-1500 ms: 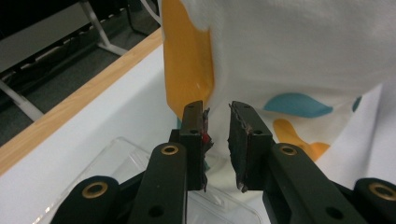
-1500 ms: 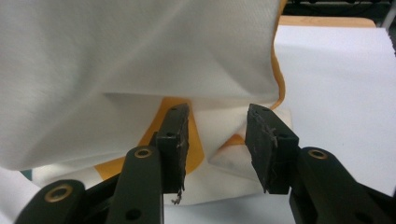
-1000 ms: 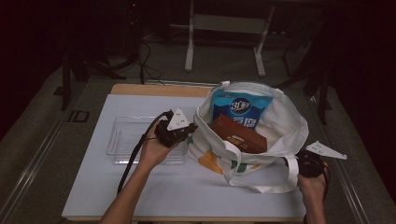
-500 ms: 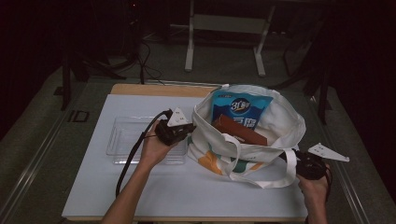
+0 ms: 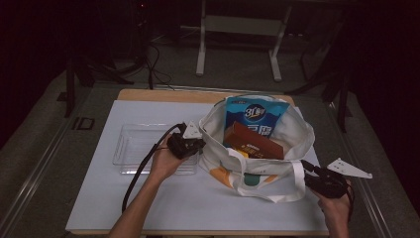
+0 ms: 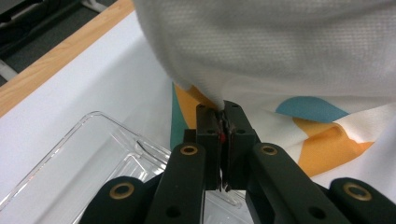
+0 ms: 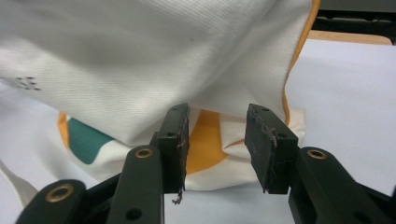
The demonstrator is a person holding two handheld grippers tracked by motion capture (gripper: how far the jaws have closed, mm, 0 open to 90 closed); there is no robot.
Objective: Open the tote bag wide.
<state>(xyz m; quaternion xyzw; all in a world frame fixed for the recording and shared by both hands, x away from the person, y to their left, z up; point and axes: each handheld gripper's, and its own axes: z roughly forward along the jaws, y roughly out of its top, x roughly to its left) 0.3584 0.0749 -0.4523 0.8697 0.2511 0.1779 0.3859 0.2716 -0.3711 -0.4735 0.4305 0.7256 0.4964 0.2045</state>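
Canvas tote bag [image 5: 257,148] sits right of centre on your white surface [image 5: 163,198], mouth open and propped up, printed with orange, teal and blue patches on its near side. Your left gripper [image 5: 194,143] is at the bag's 9 o'clock rim; in the left gripper view its jaws are together, clamped on a fold of the white cloth [image 6: 219,100], with the fabric bunching just above the pads. Your right gripper [image 5: 311,171] is at about 4 o'clock from the bag, low and close to its near right corner by the strap [image 5: 297,181]. In the right gripper view its jaws stand apart, with the bag's lower edge and an orange patch [image 7: 205,140] showing between them; whether either pad touches the cloth cannot be told. Inside the bag a blue snack packet [image 5: 255,119] stands upright against the far wall at 12 o'clock, and a brown box [image 5: 252,144] lies tilted in front of it. A clear plastic tray [image 5: 138,146] rests on the surface at 9 o'clock from the bag, just beyond your left hand [image 5: 166,163], with the bag's side close against its right end.
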